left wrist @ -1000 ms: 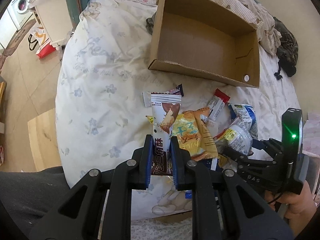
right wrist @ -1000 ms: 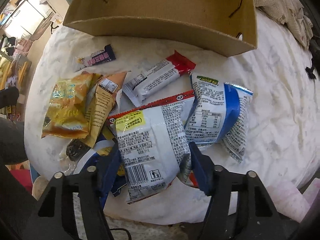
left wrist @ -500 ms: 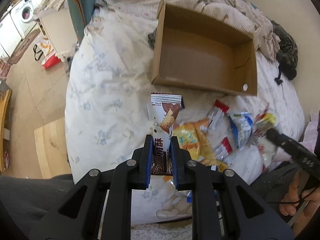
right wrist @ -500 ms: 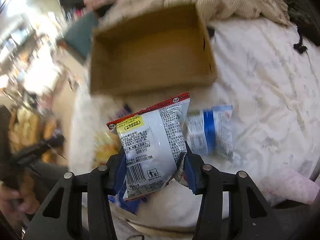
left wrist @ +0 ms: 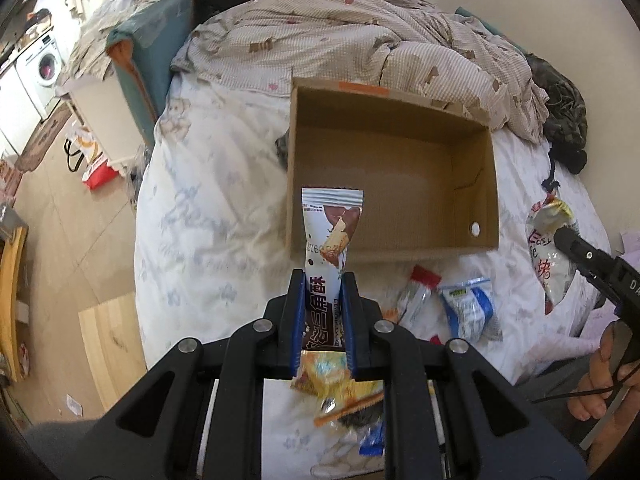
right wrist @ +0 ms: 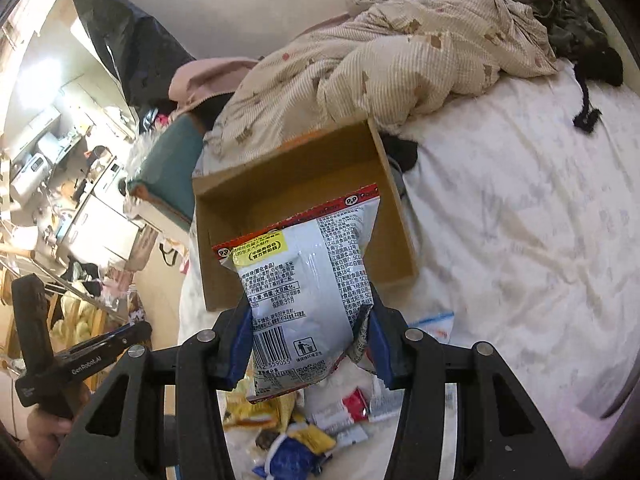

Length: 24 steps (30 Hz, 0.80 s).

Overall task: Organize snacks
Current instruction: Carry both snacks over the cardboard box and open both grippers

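Observation:
My left gripper [left wrist: 322, 280] is shut on a long white and brown biscuit packet [left wrist: 330, 236], held upright in the air in front of the near left corner of the open cardboard box [left wrist: 492, 184]. My right gripper [right wrist: 308, 312] is shut on a puffy silver snack bag [right wrist: 308, 280] with a red top edge, lifted in front of the same box [right wrist: 400, 220]. The box looks empty. More snack packets [left wrist: 468, 312] lie on the white bed sheet below both grippers, near the bed's front edge.
A crumpled beige quilt [left wrist: 360, 40] lies behind the box and dark clothing [left wrist: 560, 120] at the far right. The bed [right wrist: 520, 240] drops off to the floor on the left, where a white cabinet [left wrist: 104, 120] and a teal cushion stand.
Both grippers have risen from the snack pile with their packets and now hang nearer the box. The right gripper closed on the silver bag and rolled as it lifted.

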Each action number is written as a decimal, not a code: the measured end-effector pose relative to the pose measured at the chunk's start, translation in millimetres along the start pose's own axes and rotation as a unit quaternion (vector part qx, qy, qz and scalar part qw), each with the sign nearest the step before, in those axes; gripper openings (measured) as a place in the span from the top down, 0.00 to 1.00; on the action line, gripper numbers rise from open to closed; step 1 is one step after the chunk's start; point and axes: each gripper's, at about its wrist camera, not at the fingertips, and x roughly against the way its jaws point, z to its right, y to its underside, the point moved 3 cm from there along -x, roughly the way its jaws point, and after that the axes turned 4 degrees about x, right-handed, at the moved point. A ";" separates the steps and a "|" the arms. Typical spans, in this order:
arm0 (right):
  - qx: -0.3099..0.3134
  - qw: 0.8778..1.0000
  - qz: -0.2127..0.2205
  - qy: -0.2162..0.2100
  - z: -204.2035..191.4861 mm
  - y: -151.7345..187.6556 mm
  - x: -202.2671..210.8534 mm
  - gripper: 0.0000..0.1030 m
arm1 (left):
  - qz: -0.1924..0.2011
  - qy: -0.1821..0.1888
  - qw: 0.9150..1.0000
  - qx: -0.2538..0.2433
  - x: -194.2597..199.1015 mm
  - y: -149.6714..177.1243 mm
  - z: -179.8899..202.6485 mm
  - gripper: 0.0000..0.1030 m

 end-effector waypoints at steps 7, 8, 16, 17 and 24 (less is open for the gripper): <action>0.007 1.000 0.011 0.006 -0.2 -33.2 -23.4 0.50 | 0.002 0.000 1.000 -0.003 -26.6 -33.1 15.1 0.87; 0.008 1.000 0.009 0.006 -0.4 -36.2 -28.1 0.50 | 0.003 -0.001 1.000 -0.004 -29.3 -35.7 16.6 0.87; 0.008 1.000 -0.019 0.018 8.8 -48.8 -77.7 0.50 | 0.034 -0.025 0.998 -0.036 -57.6 -49.6 25.1 0.86; 0.007 1.000 -0.023 0.019 11.1 -48.1 -83.7 0.50 | 0.037 -0.025 0.998 -0.038 -61.0 -50.3 24.8 0.86; -0.008 0.998 -0.048 0.028 27.8 -40.4 -108.7 0.50 | 0.024 -0.024 0.999 -0.019 -89.8 -54.5 12.2 0.86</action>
